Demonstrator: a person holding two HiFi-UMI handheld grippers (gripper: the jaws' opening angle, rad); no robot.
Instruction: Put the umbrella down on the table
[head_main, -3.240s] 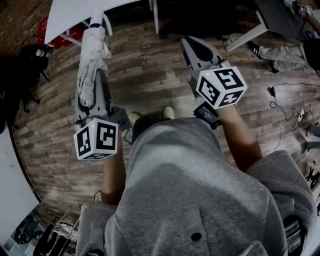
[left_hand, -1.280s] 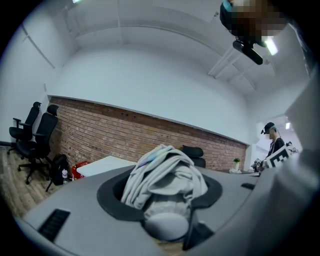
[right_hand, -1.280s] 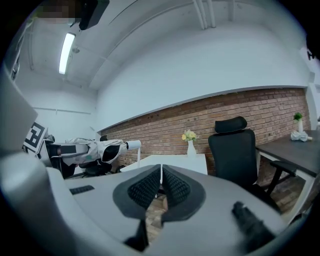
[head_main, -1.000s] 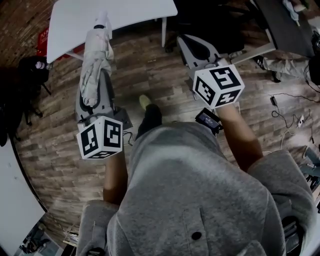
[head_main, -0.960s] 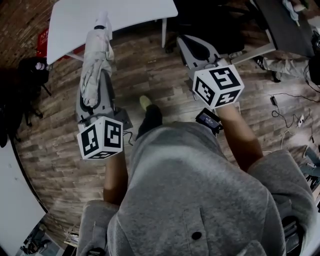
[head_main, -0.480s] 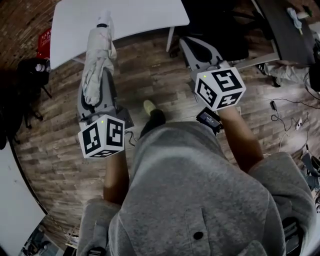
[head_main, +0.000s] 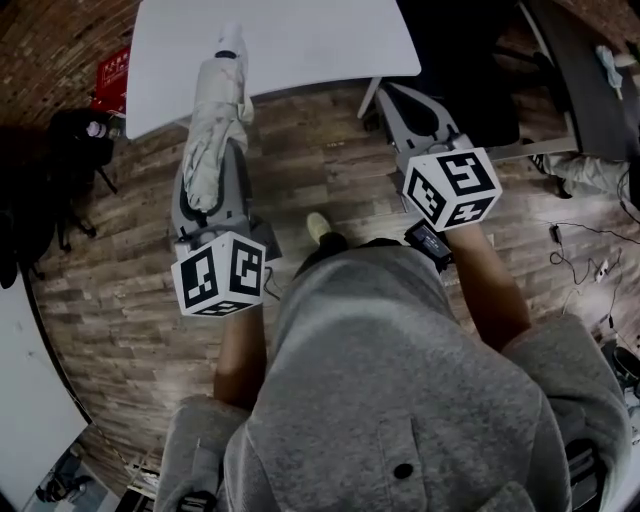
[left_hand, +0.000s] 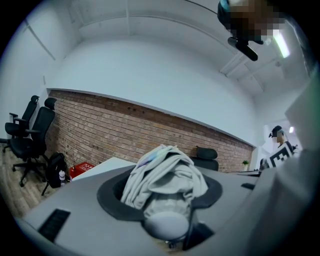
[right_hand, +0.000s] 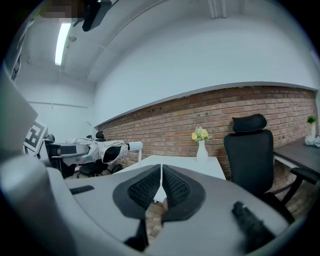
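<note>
One folded umbrella (head_main: 215, 130) is clamped lengthwise in the left tongs (left_hand: 162, 192) and held roughly level, tip over the white surface (head_main: 300, 40) edge, probably so it lays down flat. Right tongs (right_hand: 161, 187) are pinched together, empty.

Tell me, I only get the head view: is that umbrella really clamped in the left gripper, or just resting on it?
Observer: Clamped. The left gripper view shows the umbrella squeezed in the left gripper.
Operator: And the other one?
Observer: The right gripper is shut, with nothing in it.
Operator: Anything on the table?
Observer: A white vase of yellow flowers stands on the table.
</note>
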